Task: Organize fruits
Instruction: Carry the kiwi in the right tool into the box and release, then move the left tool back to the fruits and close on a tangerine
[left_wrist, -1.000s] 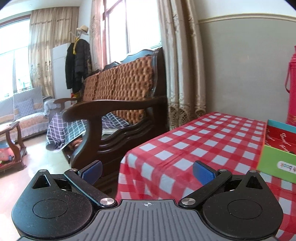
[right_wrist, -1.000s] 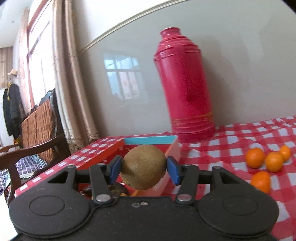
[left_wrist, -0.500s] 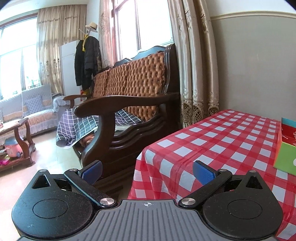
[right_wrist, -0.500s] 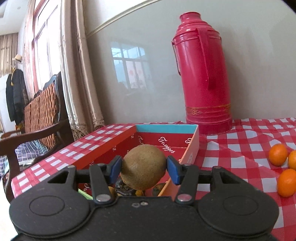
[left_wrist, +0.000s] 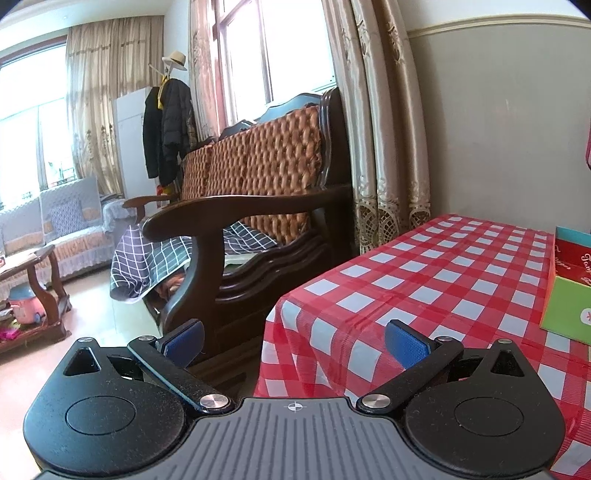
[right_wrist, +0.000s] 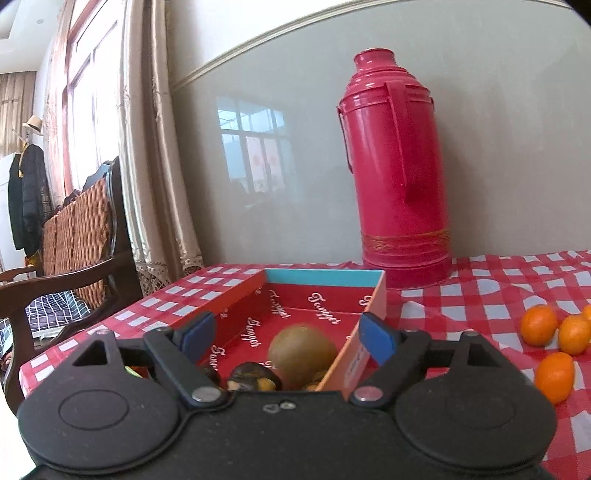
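Kiwi (right_wrist: 302, 352) dropped, right tongs (right_wrist: 286, 336) opening

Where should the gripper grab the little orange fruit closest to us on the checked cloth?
Take the nearest orange fruit across its round middle, probably coming down from above. It sits apart from the other two oranges on the tablecloth, so a pad fits on each side. The right gripper is opening, with the kiwi loose in the box.
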